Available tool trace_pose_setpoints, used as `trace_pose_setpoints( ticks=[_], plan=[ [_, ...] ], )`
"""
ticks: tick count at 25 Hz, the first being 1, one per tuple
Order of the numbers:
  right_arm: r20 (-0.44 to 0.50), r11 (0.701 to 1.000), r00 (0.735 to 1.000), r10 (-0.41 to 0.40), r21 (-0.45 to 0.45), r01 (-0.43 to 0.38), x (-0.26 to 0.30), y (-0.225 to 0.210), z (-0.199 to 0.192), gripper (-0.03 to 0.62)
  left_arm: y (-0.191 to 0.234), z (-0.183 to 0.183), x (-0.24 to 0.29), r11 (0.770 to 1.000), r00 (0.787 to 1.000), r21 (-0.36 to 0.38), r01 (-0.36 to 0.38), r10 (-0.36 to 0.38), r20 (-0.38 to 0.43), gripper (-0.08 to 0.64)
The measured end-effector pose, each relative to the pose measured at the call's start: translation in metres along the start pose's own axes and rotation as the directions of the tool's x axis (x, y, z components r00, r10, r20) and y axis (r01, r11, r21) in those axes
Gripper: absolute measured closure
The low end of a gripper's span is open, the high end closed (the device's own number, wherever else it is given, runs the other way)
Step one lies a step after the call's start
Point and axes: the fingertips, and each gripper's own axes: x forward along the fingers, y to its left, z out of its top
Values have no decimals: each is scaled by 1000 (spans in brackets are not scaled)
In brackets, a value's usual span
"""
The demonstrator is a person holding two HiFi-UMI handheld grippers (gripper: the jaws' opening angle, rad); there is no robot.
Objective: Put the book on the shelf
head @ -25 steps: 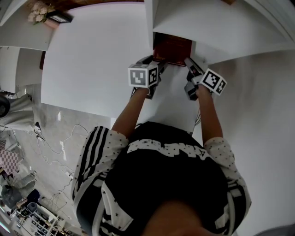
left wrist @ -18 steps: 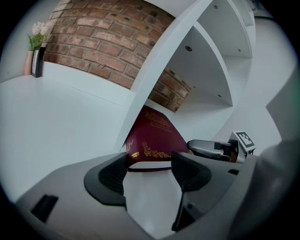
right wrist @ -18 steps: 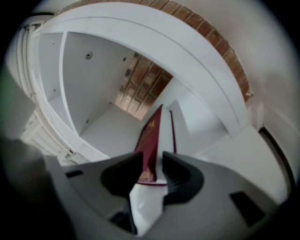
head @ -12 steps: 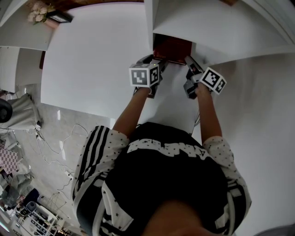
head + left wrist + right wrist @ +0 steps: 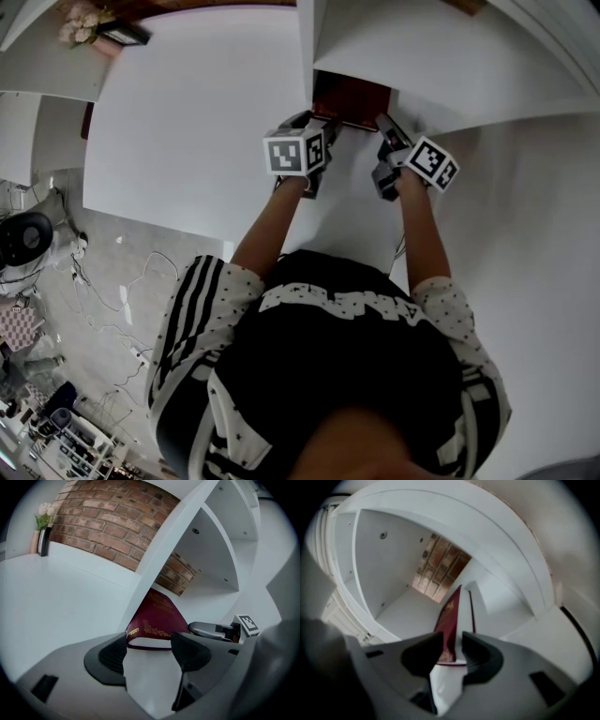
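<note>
1. Book [image 5: 449, 620]: dark red with gold ornament, lying flat in the open compartment of the white shelf [image 5: 206, 550], straight ahead of both grippers, with its near edge towards them.
2. Right gripper [image 5: 452, 646]: jaws about half closed and clamped across the book's near edge, one pad on each cover.
3. Left gripper [image 5: 149, 644]: jaws wide apart, gripping nothing; the book's near corner sits just beyond its tips.

Shelf divider [image 5: 161, 559] seemingly flush against book [image 5: 159, 616]

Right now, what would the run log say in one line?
book: lying in shelf | right gripper: shut on book | left gripper: open, at book's edge
</note>
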Motion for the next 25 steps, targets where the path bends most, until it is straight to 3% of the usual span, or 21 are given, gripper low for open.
trace_pose_setpoints(
  ticks=[18,25],
  plan=[
    [64,999,998,-18,-36,20,-16,-6,8,457,5,6,-18,999,998,-29,28,-26,62,236],
    [145,991,989,8,-130,11,-38,12,17,527,5,6,-40,999,993,8,40,-40,115,254]
  ],
)
